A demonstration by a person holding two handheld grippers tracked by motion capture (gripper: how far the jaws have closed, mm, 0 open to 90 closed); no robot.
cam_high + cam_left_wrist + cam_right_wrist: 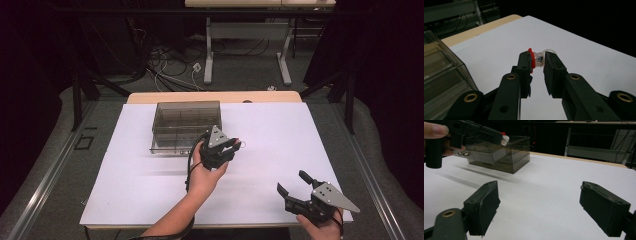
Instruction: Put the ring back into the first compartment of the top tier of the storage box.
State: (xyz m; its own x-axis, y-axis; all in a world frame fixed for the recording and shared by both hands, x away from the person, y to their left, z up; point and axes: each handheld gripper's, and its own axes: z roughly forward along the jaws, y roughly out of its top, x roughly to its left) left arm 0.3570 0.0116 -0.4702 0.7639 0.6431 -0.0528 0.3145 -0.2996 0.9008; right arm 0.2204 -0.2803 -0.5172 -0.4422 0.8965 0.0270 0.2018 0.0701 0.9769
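A: Nearest the lens, the left gripper (pixel 537 65) has its jaws pinched on a small clear part (pixel 539 60) with a red rim on one side. What worries you?

B: The grip is at the very fingertips (pixel 525 63), and the part looks round and slick. I'd judge it could roll or squirt out if the jaws ease or the hand tilts. It hangs above the white table (pixel 280 135), so a drop would send it rolling.

A: Anything close to it?

B: The smoky plastic box (pixel 186 125) sits just beyond and to the left of the left gripper (pixel 226 145) in the high view. A careless swing could knock the wall or miss a compartment. I can't tell whether the lid is open.

A: And the other hand?

B: The right gripper (pixel 539 207) has its jaws wide apart, nothing between them, touching nothing I can see. It hovers low over the table, well apart from the box. From there the part (pixel 504 140) shows held up beside the box's (pixel 499 155) top.
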